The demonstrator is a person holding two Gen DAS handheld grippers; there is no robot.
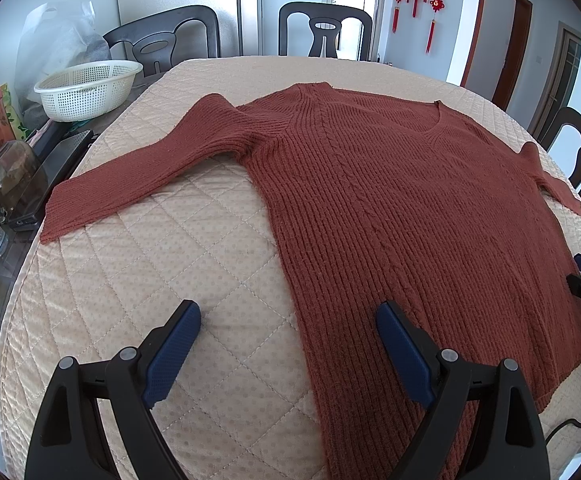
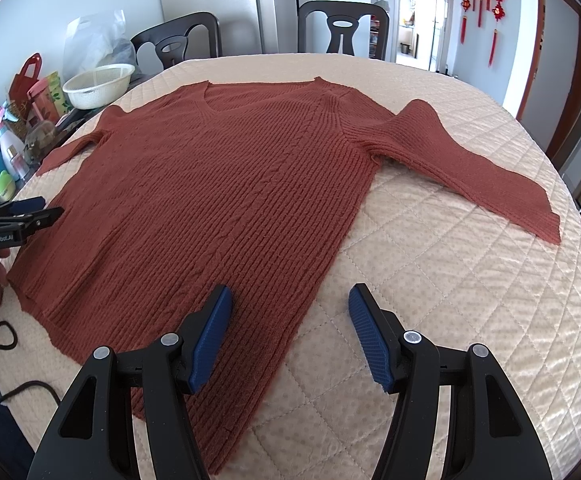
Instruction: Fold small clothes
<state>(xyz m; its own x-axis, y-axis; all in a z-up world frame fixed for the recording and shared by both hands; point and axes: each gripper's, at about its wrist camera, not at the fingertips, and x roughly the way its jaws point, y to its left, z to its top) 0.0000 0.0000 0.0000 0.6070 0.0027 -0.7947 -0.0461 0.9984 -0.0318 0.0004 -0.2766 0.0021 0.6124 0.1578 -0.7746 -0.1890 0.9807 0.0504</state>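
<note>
A rust-red ribbed sweater (image 1: 390,208) lay flat, sleeves spread, on the quilted beige table cover (image 1: 150,280). My left tongs (image 1: 288,324) and right tongs (image 2: 290,300) hung wide apart over its hem corners, gripping nothing.

Bright daylight, sharp focus, heavy fisheye bending

Light seems to come from the far doorway (image 2: 418,12); soft shadows on the quilted cover (image 1: 138,280), dark vignette in every corner.
</note>
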